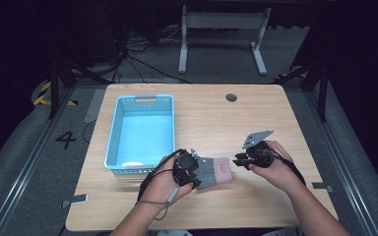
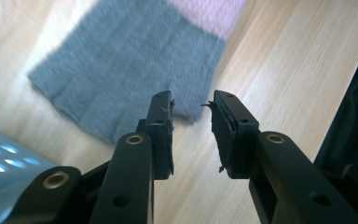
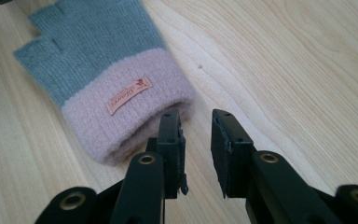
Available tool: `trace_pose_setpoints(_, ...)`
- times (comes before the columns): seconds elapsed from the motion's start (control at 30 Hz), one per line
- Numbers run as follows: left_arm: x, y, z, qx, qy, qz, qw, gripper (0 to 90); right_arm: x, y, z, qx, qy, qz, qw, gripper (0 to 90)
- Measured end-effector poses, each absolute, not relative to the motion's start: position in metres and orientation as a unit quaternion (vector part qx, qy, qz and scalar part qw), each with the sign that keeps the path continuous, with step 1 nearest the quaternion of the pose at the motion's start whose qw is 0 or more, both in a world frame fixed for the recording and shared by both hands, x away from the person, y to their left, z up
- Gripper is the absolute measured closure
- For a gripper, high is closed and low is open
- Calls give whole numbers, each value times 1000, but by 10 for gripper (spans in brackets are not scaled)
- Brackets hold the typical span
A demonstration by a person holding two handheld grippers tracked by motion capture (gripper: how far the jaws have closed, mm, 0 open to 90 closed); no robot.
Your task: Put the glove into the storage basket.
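A grey knitted glove (image 1: 211, 172) with a pink cuff (image 3: 130, 112) lies flat on the wooden surface (image 1: 256, 206), near the person's edge and just right of the blue basket (image 1: 142, 130). A small orange label (image 3: 128, 94) sits on the cuff.

The left gripper (image 2: 193, 121) hovers at the glove's grey finger end. Its fingers (image 2: 161, 135) are released, with a clear gap between them; nothing lies in the gap, and the left finger's tip shows over the glove's grey edge without pinching it. Bare wood shows between the two pads.

The right gripper (image 3: 196, 140) sits at the opposite, cuff end. Its fingers (image 3: 170, 149) are likewise parted and grasp nothing; the left one stands just beside the cuff's rim, and whether it touches the knit cannot be told. The gap between them looks down on bare wood.

In the high view the left hand (image 1: 170, 179) and the right hand (image 1: 270, 164) flank the glove, one at each end, both low over the surface.
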State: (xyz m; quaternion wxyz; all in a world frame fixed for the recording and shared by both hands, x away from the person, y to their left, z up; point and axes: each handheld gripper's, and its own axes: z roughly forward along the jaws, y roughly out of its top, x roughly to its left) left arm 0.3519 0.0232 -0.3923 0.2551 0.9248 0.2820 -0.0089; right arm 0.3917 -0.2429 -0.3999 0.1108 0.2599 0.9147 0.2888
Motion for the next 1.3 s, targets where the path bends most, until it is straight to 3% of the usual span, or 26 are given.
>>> trace_pose_setpoints(0.3, 362, 22, -384, 914, 290, 3, 284, 649, 385, -259, -388, 291, 902, 304, 103, 681)
trace_pose_setpoints(0.93, 384, 9, -387, 915, 293, 27, 277, 542, 392, -288, -384, 349, 886, 293, 80, 541)
trace_pose_setpoints(1.3, 393, 12, -393, 908, 292, 33, 299, 550, 399, -310, -387, 396, 874, 269, 83, 479)
